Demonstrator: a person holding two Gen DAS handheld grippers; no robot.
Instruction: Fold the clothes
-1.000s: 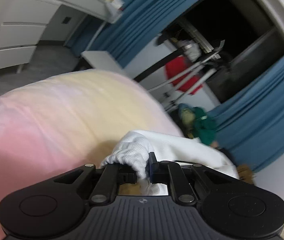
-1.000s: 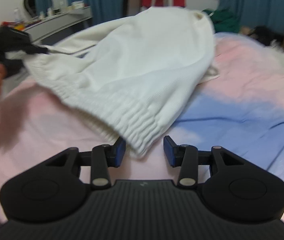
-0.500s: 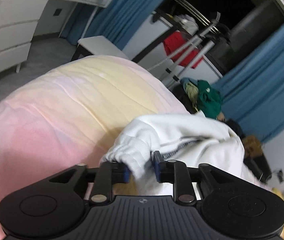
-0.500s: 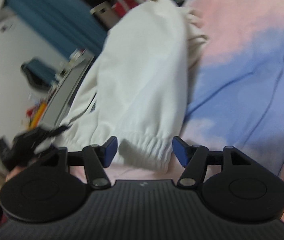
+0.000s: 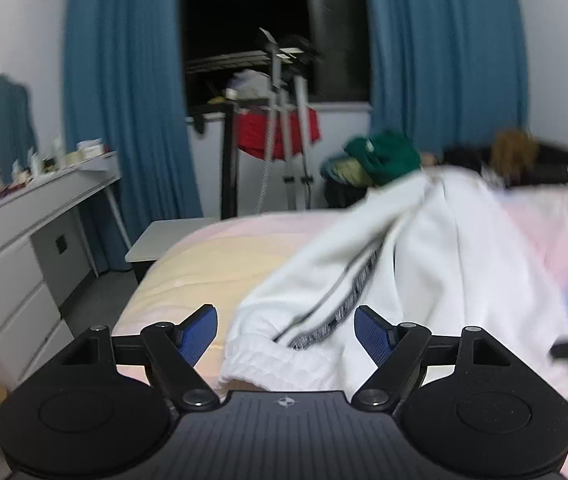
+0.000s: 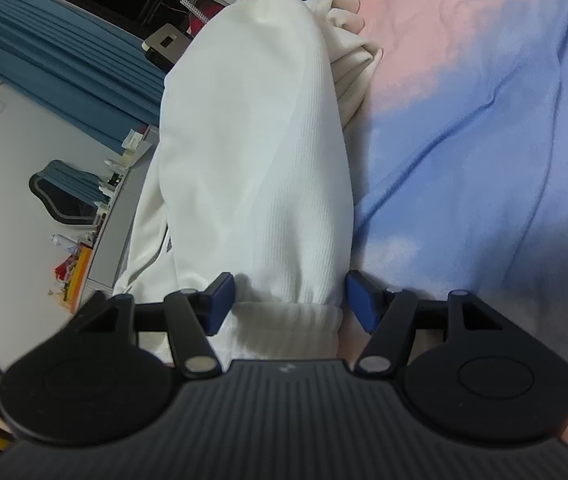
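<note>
Through your left wrist camera, your left gripper [image 5: 286,330] stood wide open and held nothing; the white garment [image 5: 424,264] lay on the bed [image 5: 211,256], its cuff between the fingers, its length running away rightward. Through the right, your right gripper [image 6: 288,300] gaped empty astride the ribbed hem [image 6: 288,320]; nothing stood in the way.

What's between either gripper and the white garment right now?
Nothing visible. The white garment's ribbed cuff lies directly between the open left gripper's fingers, and its other cuff between the open right gripper's fingers, on the bedspread.
</note>
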